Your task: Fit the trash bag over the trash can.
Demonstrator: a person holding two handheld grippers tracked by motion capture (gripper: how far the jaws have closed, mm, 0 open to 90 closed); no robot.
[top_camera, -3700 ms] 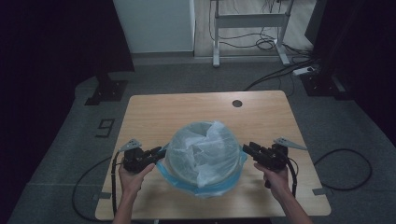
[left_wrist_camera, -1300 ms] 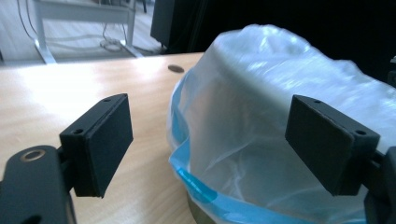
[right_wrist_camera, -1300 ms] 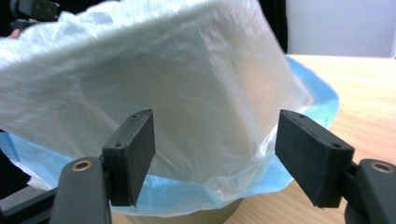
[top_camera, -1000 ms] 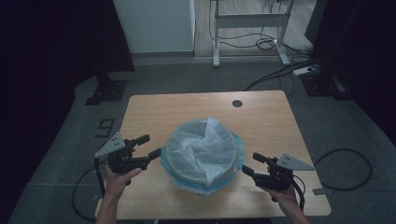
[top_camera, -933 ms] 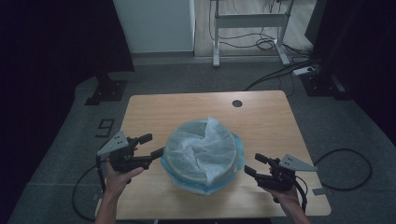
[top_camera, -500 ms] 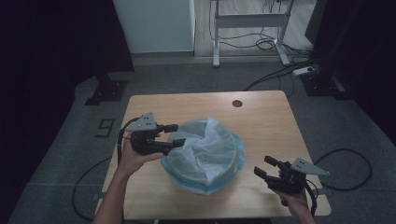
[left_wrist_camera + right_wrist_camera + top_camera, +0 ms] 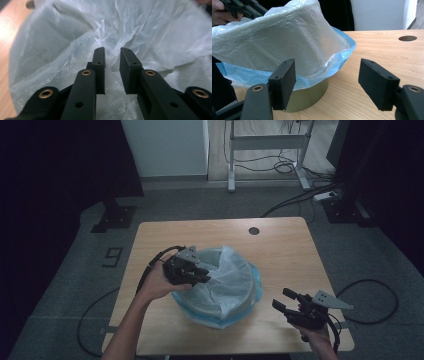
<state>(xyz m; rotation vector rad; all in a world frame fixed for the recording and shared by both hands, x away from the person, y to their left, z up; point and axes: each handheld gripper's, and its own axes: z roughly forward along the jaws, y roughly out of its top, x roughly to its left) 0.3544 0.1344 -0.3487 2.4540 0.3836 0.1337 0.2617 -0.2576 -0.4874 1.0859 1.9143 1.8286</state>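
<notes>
Now left gripper (image 7: 200, 272) over bin's left side, jaws narrow, nothing pinched yet. Right gripper (image 7: 285, 306) near right, jaws wide, empty. Plastic bag (image 7: 227, 280) lines round bin (image 7: 308, 93) mid table (image 7: 285, 245). Bag thin, soft, slippery; best pinch loose fold at rim.

A single pale digit, "9" (image 7: 113, 255), stands on the grey floor just beside the left edge of the surface (image 7: 285, 245). No other text or label can be read.
</notes>
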